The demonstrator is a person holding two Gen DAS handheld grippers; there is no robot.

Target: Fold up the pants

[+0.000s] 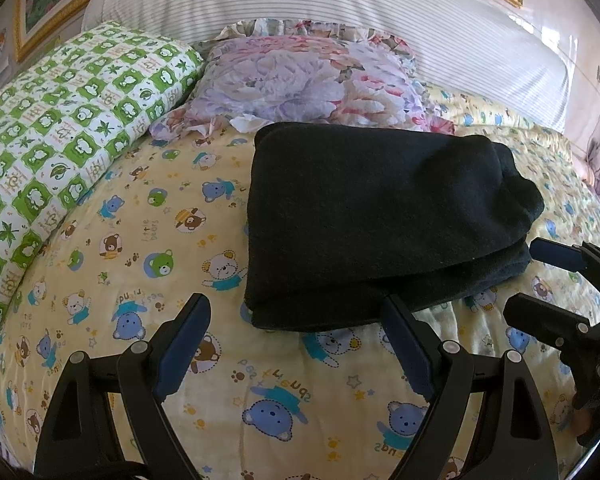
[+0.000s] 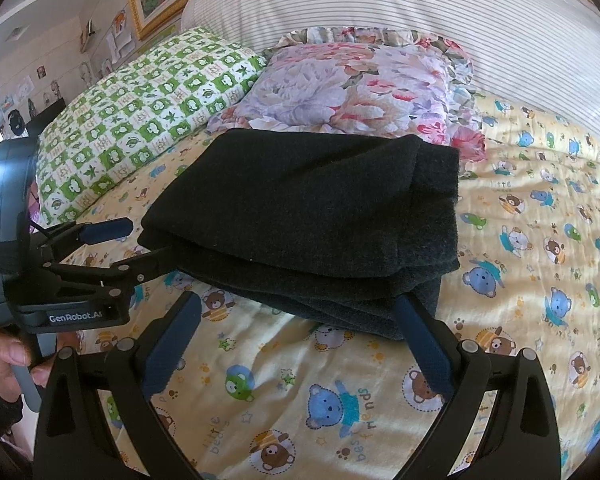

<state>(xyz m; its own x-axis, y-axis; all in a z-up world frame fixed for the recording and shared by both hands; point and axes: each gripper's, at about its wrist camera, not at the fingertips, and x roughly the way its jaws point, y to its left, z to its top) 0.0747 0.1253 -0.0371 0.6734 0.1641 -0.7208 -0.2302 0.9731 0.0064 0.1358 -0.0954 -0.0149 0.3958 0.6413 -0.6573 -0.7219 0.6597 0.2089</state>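
Observation:
The black pants (image 1: 380, 216) lie folded into a thick stack on the yellow bear-print bedspread (image 1: 140, 240); they also show in the right wrist view (image 2: 308, 220). My left gripper (image 1: 296, 304) is open and empty, just in front of the stack's near edge. My right gripper (image 2: 296, 304) is open and empty, its right fingertip (image 2: 408, 308) at the stack's near corner. The right gripper shows in the left wrist view (image 1: 528, 280), open beside the stack's right end. The left gripper shows in the right wrist view (image 2: 140, 240), open at the stack's left end.
A green checkered pillow (image 1: 60, 136) lies to the left and a floral pillow (image 1: 300, 80) behind the pants. A striped headboard cushion (image 1: 340, 4) runs along the back. The bedspread (image 2: 540, 240) stretches out to the right of the stack.

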